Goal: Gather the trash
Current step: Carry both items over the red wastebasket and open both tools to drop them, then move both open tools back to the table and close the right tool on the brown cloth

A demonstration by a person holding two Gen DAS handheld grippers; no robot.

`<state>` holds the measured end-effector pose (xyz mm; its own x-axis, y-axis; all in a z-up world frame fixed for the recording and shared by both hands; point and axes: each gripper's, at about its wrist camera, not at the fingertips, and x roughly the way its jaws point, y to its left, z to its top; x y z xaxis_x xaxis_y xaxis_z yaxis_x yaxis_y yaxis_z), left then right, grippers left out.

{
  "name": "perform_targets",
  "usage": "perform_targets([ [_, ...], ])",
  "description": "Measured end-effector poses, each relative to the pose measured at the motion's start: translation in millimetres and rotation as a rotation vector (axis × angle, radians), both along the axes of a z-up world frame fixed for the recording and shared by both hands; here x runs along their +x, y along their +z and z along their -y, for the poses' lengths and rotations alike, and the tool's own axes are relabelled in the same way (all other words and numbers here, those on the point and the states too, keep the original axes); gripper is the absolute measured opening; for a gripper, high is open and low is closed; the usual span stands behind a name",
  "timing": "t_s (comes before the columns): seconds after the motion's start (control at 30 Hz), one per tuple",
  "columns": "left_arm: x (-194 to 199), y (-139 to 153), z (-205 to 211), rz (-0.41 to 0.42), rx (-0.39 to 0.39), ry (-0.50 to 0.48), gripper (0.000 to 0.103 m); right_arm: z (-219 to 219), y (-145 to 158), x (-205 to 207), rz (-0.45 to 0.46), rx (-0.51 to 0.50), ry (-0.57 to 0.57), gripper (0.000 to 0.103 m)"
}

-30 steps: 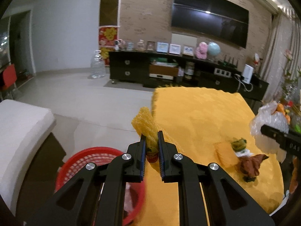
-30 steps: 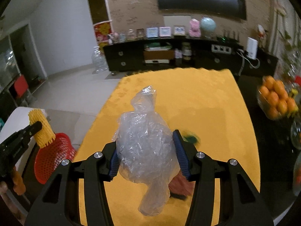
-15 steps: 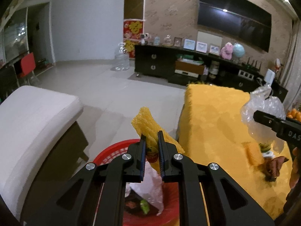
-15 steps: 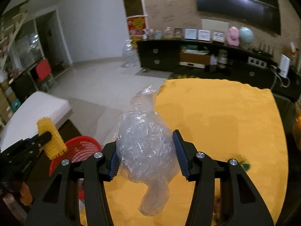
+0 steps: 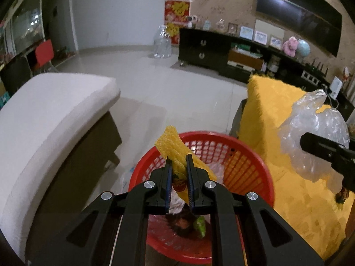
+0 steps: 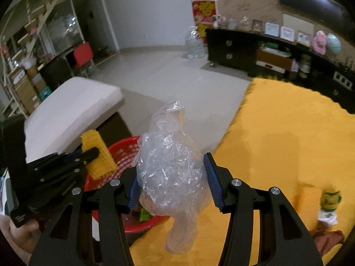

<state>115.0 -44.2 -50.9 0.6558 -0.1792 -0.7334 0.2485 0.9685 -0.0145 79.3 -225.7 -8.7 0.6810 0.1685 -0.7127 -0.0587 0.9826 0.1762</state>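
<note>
Left wrist view: the left claw (image 5: 178, 161) is clamped on a yellow foam net sleeve (image 5: 175, 149), held over the round red plastic mesh basket (image 5: 244, 161) on the floor, which already holds scraps. This looks like the drop step; next the jaws need to part above the opening. The basket sits tight between a white cushioned bench (image 5: 51, 115) and the yellow-covered desk (image 5: 273, 102).

Right wrist view: the right claw (image 6: 170, 175) grips a crumpled clear plastic bag (image 6: 170, 173), beside the basket's rim and above the desk edge. More scraps (image 6: 328, 204) lie on the desk, right.
</note>
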Motion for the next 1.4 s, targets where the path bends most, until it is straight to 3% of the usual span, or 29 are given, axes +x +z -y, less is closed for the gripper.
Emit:
perform_targets([
  [0.13, 4, -8, -4, -0.044, 0.014, 0.001, 0.011, -12, -11, 7, -0.036, 0.019, 0.034, 0.051],
  [0.23, 3, -10, -5, -0.060, 0.019, 0.007, 0.013, -17, -17, 11, -0.057, 0.041, 0.046, 0.059],
  [0.3, 3, -10, -4, -0.063, 0.014, 0.004, 0.013, -17, -19, 13, -0.061, 0.060, 0.044, 0.069],
  [0.4, 3, -9, -4, -0.067, 0.009, -0.002, 0.018, -18, -19, 11, -0.057, 0.086, 0.048, 0.073],
  [0.57, 2, -6, -4, -0.057, -0.012, -0.003, 0.044, -12, -19, 10, -0.056, 0.095, 0.031, 0.074],
  [0.77, -1, 3, -3, -0.022, -0.029, 0.000, 0.060, -3, -11, 2, -0.024, 0.089, 0.000, 0.074],
  [1.07, -6, 17, 6, 0.027, -0.060, 0.004, 0.072, 22, 1, -14, 0.026, 0.029, -0.092, 0.075],
  [1.4, -16, 27, 35, 0.049, -0.083, -0.061, 0.075, 61, 7, -49, 0.045, -0.045, -0.211, 0.079],
])
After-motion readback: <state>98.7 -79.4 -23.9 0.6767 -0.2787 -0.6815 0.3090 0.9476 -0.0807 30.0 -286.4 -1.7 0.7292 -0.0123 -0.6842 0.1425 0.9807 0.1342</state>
